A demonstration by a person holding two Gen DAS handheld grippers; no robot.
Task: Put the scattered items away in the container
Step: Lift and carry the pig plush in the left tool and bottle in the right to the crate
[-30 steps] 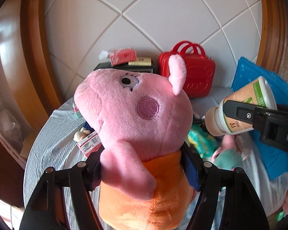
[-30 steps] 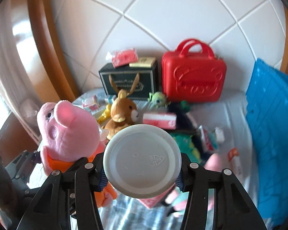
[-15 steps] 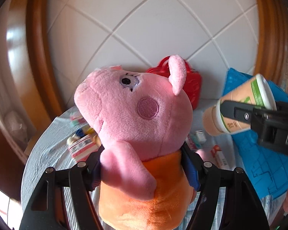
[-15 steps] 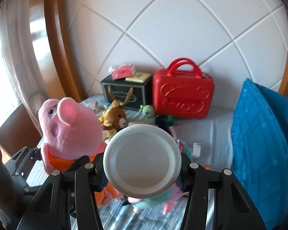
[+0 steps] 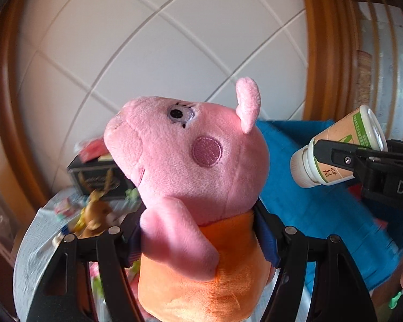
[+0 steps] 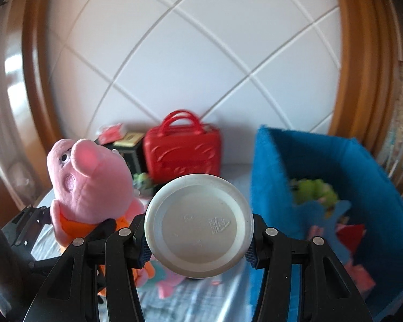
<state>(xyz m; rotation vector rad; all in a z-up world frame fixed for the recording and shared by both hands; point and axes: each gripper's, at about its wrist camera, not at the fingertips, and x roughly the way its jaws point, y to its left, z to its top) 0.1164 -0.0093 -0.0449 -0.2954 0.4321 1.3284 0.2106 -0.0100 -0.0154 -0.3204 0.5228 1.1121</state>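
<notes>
My left gripper point(image 5: 198, 244) is shut on a pink pig plush point(image 5: 190, 166) in an orange dress and holds it in the air; the plush also shows in the right wrist view point(image 6: 86, 185). My right gripper point(image 6: 198, 238) is shut on a tan drink bottle point(image 6: 198, 222), seen bottom-on; the left wrist view shows the bottle point(image 5: 338, 150) from the side, to the right of the pig. The blue felt bin point(image 6: 271, 177) stands open at the right with a green plush point(image 6: 314, 190) and other items inside.
A red toy suitcase point(image 6: 182, 153) and a black box point(image 6: 131, 153) stand against the tiled wall. A brown deer plush point(image 5: 94, 214) and small cartons lie on the grey cloth point(image 5: 37, 241). Wooden frames flank the wall.
Both grippers have lifted and swung right with their loads. The blue bin has come into fuller view, and its open inside now shows in the right wrist view.
</notes>
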